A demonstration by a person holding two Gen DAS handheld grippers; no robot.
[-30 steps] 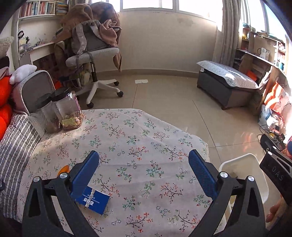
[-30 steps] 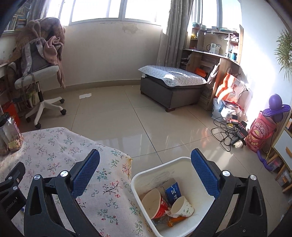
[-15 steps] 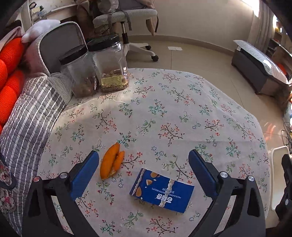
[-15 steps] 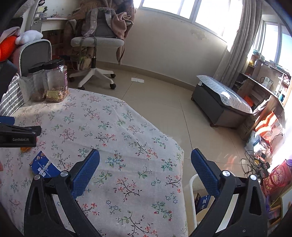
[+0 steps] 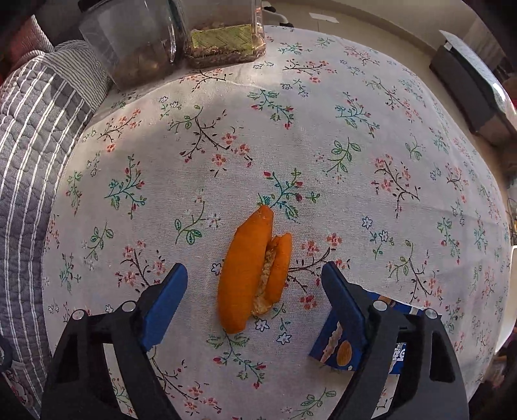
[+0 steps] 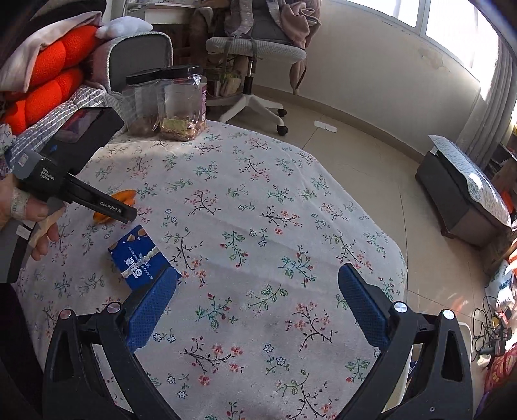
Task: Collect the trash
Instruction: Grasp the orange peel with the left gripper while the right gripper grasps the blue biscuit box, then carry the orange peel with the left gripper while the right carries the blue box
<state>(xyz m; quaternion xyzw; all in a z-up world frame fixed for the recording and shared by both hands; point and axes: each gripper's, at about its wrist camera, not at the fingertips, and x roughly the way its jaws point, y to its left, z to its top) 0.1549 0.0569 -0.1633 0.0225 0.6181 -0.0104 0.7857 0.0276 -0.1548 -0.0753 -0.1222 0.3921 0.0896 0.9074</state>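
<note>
Below, the left tool (image 5: 253,281) closes around orange peel (image 5: 250,274), untouched, blue wrapper (image 5: 337,350) perhaps brushing it.

Room interior: a desk (image 6: 323,226) draped in a white floral cloth stands on a pale tiled floor (image 6: 371,155). Behind it, a grey swivel chair (image 6: 255,55) heaped with clothing; at right, a dark low bench (image 6: 458,200) with a patterned cover. Daylight enters through windows (image 6: 452,22) above a cream wall (image 6: 371,71), edged by a grey curtain (image 6: 494,97)
</note>
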